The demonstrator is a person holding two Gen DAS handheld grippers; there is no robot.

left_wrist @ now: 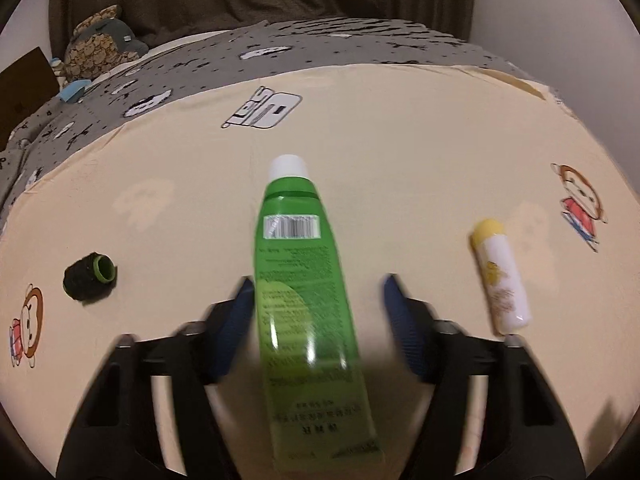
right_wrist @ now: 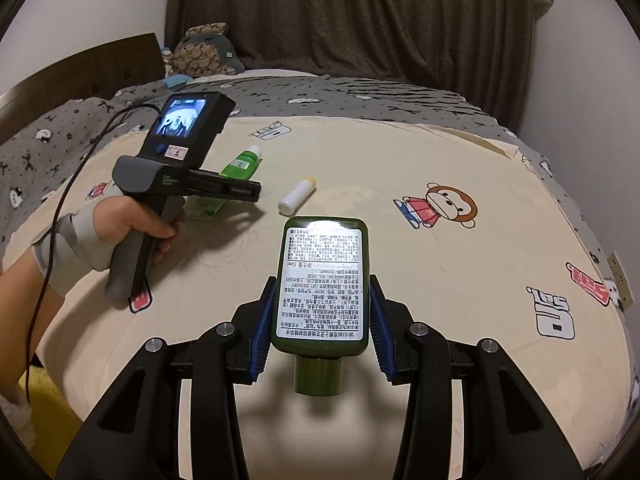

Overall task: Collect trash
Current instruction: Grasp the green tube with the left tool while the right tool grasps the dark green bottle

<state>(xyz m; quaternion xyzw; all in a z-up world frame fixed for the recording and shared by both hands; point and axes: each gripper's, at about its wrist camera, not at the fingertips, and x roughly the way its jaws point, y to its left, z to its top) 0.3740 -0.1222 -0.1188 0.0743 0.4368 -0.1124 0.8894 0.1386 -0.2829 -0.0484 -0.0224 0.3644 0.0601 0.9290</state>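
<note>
A green tube with a white cap (left_wrist: 298, 280) lies on the cream sheet, between the open fingers of my left gripper (left_wrist: 320, 292); the left pad is at its side, the right pad stands apart. It also shows in the right wrist view (right_wrist: 240, 166). My right gripper (right_wrist: 322, 312) is shut on a dark green bottle (right_wrist: 322, 280), neck pointing toward the camera, held above the bed. A white stick with a yellow cap (left_wrist: 500, 276) lies right of the tube, also seen in the right wrist view (right_wrist: 298, 195). A black cap with a green rim (left_wrist: 90, 276) lies at the left.
The cream sheet (left_wrist: 400, 140) with cartoon prints covers a bed with a grey patterned duvet (left_wrist: 320, 44). A plush toy (left_wrist: 100, 44) sits at the headboard. Brown curtain behind. The left hand and its gripper handle (right_wrist: 160, 208) show in the right wrist view.
</note>
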